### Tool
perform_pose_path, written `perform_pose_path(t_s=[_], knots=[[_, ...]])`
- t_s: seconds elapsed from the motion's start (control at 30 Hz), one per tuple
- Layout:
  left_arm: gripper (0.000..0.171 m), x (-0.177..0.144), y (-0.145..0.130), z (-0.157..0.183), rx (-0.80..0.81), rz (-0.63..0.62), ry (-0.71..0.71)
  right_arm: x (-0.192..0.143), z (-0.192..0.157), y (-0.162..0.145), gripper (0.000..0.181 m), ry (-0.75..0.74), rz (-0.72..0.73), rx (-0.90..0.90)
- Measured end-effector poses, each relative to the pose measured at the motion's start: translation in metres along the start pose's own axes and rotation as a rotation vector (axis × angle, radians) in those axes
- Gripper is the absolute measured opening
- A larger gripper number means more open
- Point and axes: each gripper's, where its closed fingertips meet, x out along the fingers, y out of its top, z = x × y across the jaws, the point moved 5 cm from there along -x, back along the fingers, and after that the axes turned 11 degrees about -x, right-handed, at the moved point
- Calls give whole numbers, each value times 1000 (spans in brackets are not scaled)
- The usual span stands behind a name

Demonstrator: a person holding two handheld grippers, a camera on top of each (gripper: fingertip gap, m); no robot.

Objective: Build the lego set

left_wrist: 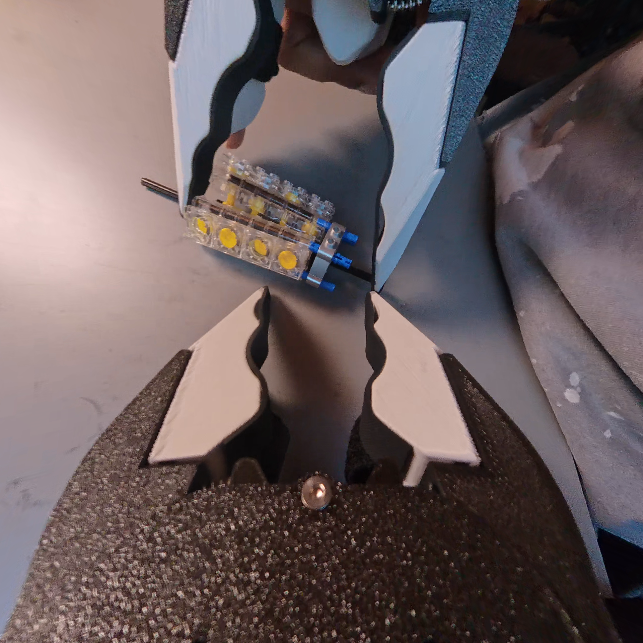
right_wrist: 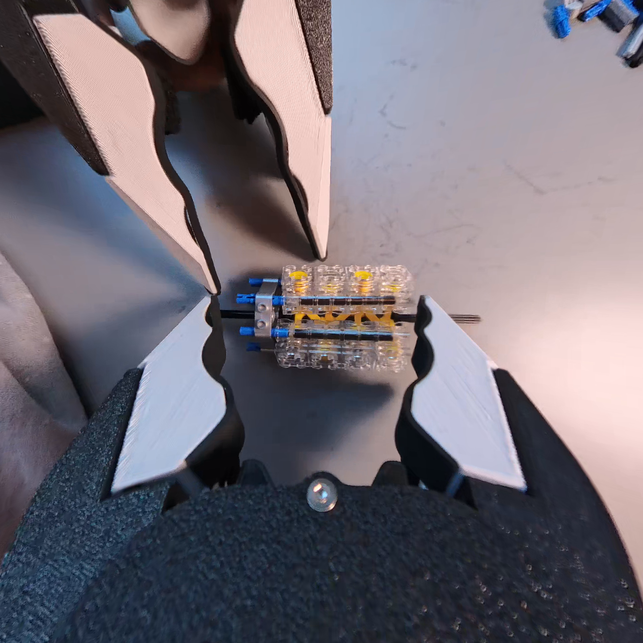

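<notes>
A small engine model (right_wrist: 344,318) of clear bricks, with yellow pistons, blue pins, a grey end beam and a long black axle, is over the grey table (right_wrist: 487,174). My right gripper (right_wrist: 317,306) straddles it lengthwise. One fingertip (right_wrist: 213,306) touches the axle end and the other fingertip (right_wrist: 422,306) presses the far end, so it is shut on the model. In the left wrist view the right gripper (left_wrist: 278,243) holds the model (left_wrist: 257,229) the same way. My left gripper (left_wrist: 318,294) is open and empty, with its tips just short of the model; it also shows in the right wrist view (right_wrist: 268,275).
A crumpled grey cloth (left_wrist: 574,278) lies along one side of the table and also shows in the right wrist view (right_wrist: 28,348). Several loose blue and grey parts (right_wrist: 598,24) lie at the far right corner. A hand shows behind the right gripper (left_wrist: 313,59).
</notes>
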Motion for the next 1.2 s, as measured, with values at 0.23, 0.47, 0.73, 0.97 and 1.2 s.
perform_pose_path(t_s=[0.23, 0.47, 0.73, 0.97, 1.2], knots=[[54, -11, 3, -1, -34, 61, -26, 0, 4, 3, 105, 25, 39, -51], [56, -9, 10, 3, -53, 108, -58, 4, 4, 5, 95, 53, 51, -105], [55, -3, 9, 6, -28, 94, -11, 2, 4, 4, 89, 53, 92, -145], [55, -3, 8, 5, -34, 98, -8, 3, 5, 4, 89, 52, 112, -144], [56, -7, 7, 6, -59, 110, -12, 4, 6, 7, 99, 36, 114, -103]])
